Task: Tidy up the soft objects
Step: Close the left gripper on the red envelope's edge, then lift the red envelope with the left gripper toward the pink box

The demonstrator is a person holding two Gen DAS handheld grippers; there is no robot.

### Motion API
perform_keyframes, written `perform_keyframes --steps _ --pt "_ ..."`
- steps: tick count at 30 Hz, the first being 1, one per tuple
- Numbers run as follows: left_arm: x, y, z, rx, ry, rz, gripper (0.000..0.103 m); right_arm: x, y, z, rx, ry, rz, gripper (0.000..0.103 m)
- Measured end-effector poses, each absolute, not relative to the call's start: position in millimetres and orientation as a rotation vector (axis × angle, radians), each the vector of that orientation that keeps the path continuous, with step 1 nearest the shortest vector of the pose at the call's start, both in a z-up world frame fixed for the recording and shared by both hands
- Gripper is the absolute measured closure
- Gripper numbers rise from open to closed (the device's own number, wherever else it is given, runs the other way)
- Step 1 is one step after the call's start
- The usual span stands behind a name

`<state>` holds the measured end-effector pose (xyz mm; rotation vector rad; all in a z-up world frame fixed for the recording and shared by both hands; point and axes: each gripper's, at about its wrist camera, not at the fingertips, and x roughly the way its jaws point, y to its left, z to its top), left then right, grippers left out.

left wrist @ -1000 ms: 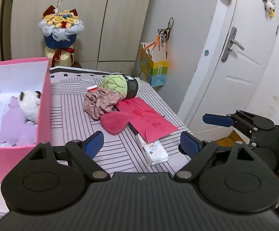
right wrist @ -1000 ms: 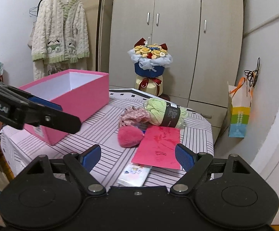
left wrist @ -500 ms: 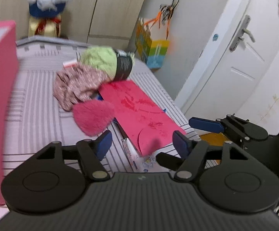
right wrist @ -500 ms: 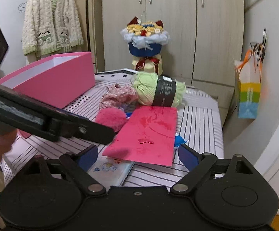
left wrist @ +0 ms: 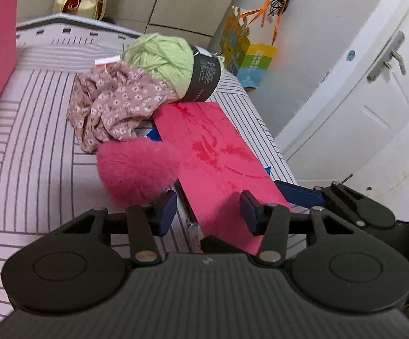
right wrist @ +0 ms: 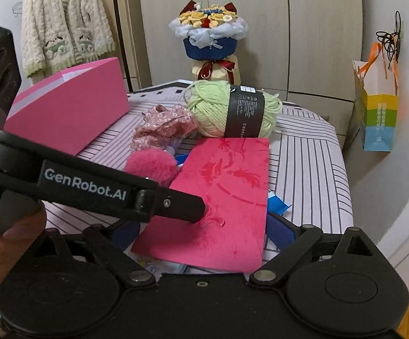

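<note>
**A:** Left wrist first. What's still out?

**B:** Three soft things lie loose on the striped table point(left wrist: 34, 147): pink pom-pom point(left wrist: 136, 169) nearest, floral cloth point(left wrist: 114, 104) behind it, green yarn point(left wrist: 162, 59) farthest. My left gripper point(left wrist: 207, 212) has just been narrowing, half-spread over the red envelope point(left wrist: 218, 163), pinching nothing.

**A:** Right wrist?

**B:** The pink box point(right wrist: 71, 107) stands far left; I can't see inside. My right gripper point(right wrist: 201, 234) is spread wide around the envelope's near end, gripping nothing. I judge all three still need boxing.
</note>
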<state>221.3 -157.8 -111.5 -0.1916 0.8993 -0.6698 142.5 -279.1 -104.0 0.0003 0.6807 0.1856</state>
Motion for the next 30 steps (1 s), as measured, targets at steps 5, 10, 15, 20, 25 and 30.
perform_keyframes --steps 5,10,15,20,25,30 --pt "221.5 -158.5 -115.1 -0.215 0.918 -0.647 0.055 151.6 -277.9 -106.9 0.002 0.704 0.17 0.003" --pt "211.9 -167.6 -109.1 -0.13 0.869 -0.629 0.057 150.5 -278.7 -108.7 0.007 0.695 0.167 0.004" --pt "212.6 -171.7 -111.5 -0.173 0.897 -0.671 0.057 148.5 -284.0 -109.2 0.048 0.691 0.15 0.01" --pt "207.7 -169.8 -110.1 -0.188 0.879 -0.681 0.057 144.7 -282.5 -108.5 0.054 0.679 0.126 0.01" --pt "204.0 -166.5 -105.3 -0.197 0.874 -0.694 0.057 139.1 -283.1 -102.5 0.085 0.671 0.115 0.01" --pt "197.0 -164.4 -98.7 -0.183 0.856 -0.701 0.057 134.1 -279.9 -96.2 0.085 0.662 0.104 0.01"
